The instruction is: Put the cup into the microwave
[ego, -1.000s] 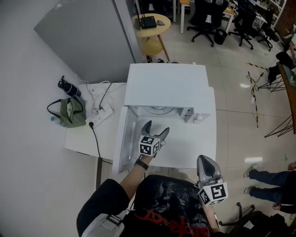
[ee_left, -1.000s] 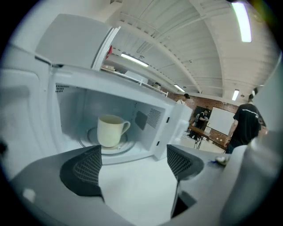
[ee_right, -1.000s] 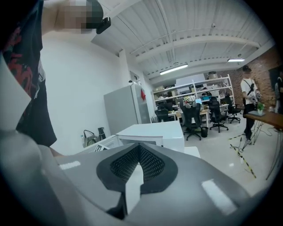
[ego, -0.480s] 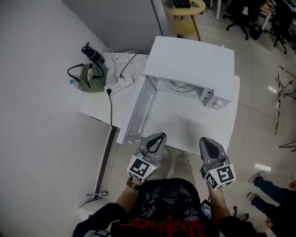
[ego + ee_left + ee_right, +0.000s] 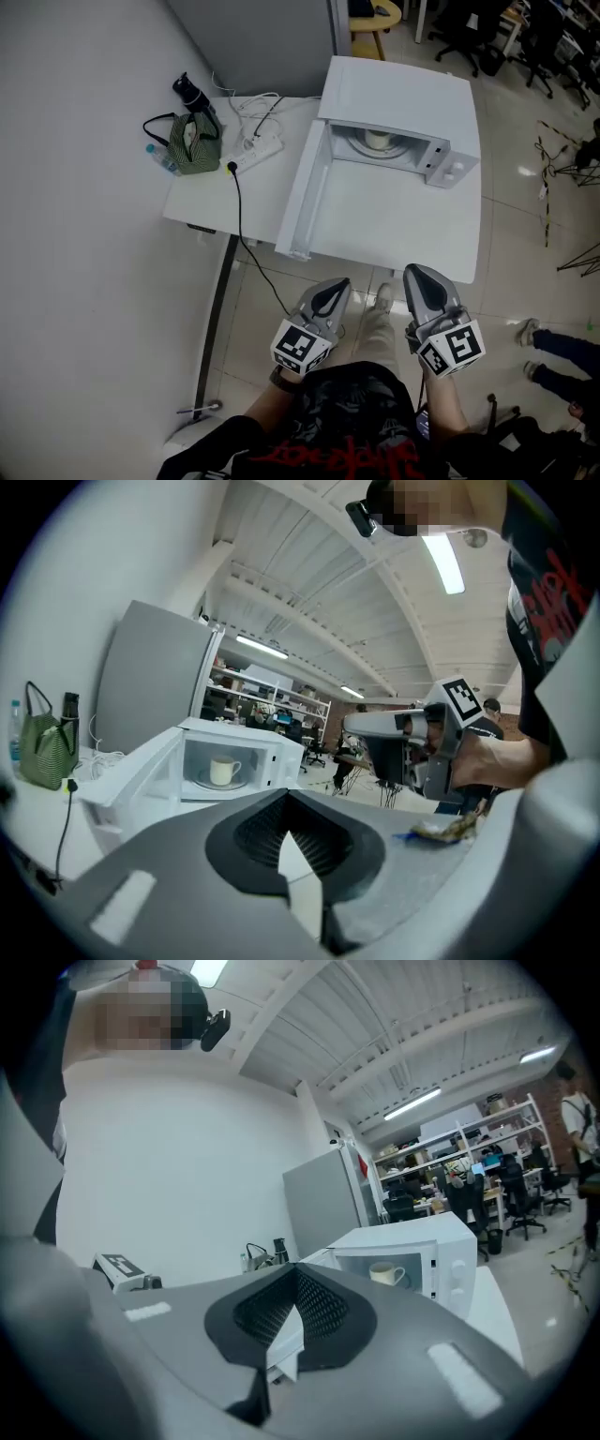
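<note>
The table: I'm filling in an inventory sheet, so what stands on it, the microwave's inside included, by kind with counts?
microwave: 1
cup, inside the microwave: 1
green bag: 1
bottles: 2, the black bottle and the clear bottle
power strip: 1
Total: 6

- Microwave [image 5: 394, 98]: white casing and door, pale grey inside.
- Cup [image 5: 223, 772]: plain cream, no pattern.
- Table [image 5: 412, 225]: white top.
- Bag [image 5: 195, 145]: green with fine pale stripes, black handles.
- Bottle [image 5: 192, 94]: black.
- Power strip [image 5: 258, 150]: white, with white leads; one cable [image 5: 236, 202] black.
- Wall [image 5: 75, 234]: plain white.
- Partition [image 5: 253, 37]: flat grey.
- Floor [image 5: 525, 234]: pale glossy tiles, thin darker joints.
- Stool [image 5: 380, 14]: yellow.
- Office chairs [image 5: 459, 28]: black.
- Shirt [image 5: 347, 422]: black with red print.
</note>
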`<state>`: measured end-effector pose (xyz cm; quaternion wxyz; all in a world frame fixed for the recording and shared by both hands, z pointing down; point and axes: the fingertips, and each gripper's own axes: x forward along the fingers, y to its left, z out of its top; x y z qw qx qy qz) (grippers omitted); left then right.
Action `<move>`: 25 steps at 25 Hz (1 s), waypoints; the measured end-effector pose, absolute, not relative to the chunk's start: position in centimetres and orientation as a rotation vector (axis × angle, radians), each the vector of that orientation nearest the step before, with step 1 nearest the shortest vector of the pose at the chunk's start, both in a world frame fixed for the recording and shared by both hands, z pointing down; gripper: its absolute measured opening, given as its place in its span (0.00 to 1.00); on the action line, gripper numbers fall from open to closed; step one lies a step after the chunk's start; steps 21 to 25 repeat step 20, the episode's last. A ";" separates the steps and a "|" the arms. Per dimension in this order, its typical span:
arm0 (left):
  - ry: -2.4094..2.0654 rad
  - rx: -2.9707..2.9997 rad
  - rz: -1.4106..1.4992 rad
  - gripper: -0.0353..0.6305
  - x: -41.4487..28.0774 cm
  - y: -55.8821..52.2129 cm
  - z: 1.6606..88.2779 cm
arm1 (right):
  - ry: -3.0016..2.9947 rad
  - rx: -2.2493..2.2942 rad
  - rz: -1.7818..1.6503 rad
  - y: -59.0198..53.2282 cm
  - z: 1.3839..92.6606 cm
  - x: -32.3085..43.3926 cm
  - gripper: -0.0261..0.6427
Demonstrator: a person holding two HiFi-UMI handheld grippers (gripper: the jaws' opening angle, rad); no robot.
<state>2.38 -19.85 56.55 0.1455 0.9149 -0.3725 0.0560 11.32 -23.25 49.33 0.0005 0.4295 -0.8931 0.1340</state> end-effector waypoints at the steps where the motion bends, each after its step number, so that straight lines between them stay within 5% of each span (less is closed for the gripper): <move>1: -1.066 2.636 0.122 0.05 0.8 -18.5 56.2 | -2.775 1.389 0.402 -21.4 49.2 10.2 0.04; 9: -0.965 2.584 -0.101 0.05 -8.2 -10.5 54.1 | -2.531 1.656 0.212 -9.3 44.5 9.5 0.04; 25: -0.833 2.621 -0.200 0.05 -3.8 -6.2 49.1 | -2.557 1.704 0.213 -3.0 42.2 10.7 0.04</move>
